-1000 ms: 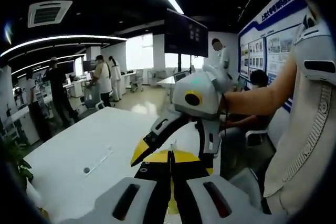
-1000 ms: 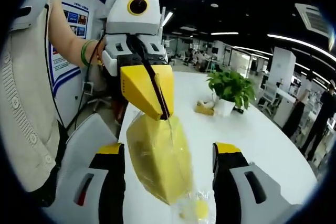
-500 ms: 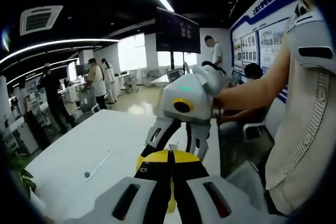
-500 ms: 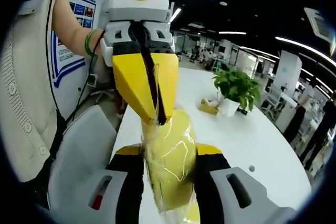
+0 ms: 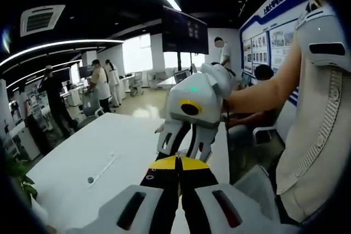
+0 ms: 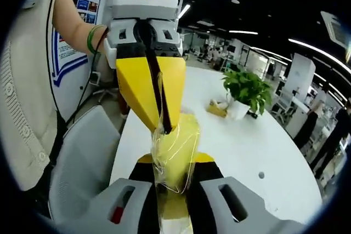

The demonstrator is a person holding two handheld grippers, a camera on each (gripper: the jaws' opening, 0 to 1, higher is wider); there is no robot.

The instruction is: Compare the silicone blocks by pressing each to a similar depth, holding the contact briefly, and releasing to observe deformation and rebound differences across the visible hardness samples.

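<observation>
A yellow silicone block (image 6: 176,146) in clear plastic wrapping hangs in the air between the two grippers. In the right gripper view my right gripper (image 6: 174,169) is shut on the block, its black and yellow jaws squeezing it from both sides. Above it my left gripper (image 6: 163,127) points down, its yellow jaws shut on the wrapping at the block's top. In the left gripper view my left gripper (image 5: 178,163) has its jaws pressed together, and they hide the block. The right gripper (image 5: 184,149) reaches down just behind them.
A long white table (image 6: 247,141) lies below, with a potted plant (image 6: 244,89), a small yellow item (image 6: 218,109) beside it and a flat strip (image 5: 104,165). A grey chair (image 6: 82,157) stands near. Several people (image 5: 104,80) stand in the office behind; one sits (image 5: 269,83).
My right gripper's jaws went from wide apart to shut on the wrapped yellow block. The left gripper stayed shut on the wrapping and both drew closer together.
</observation>
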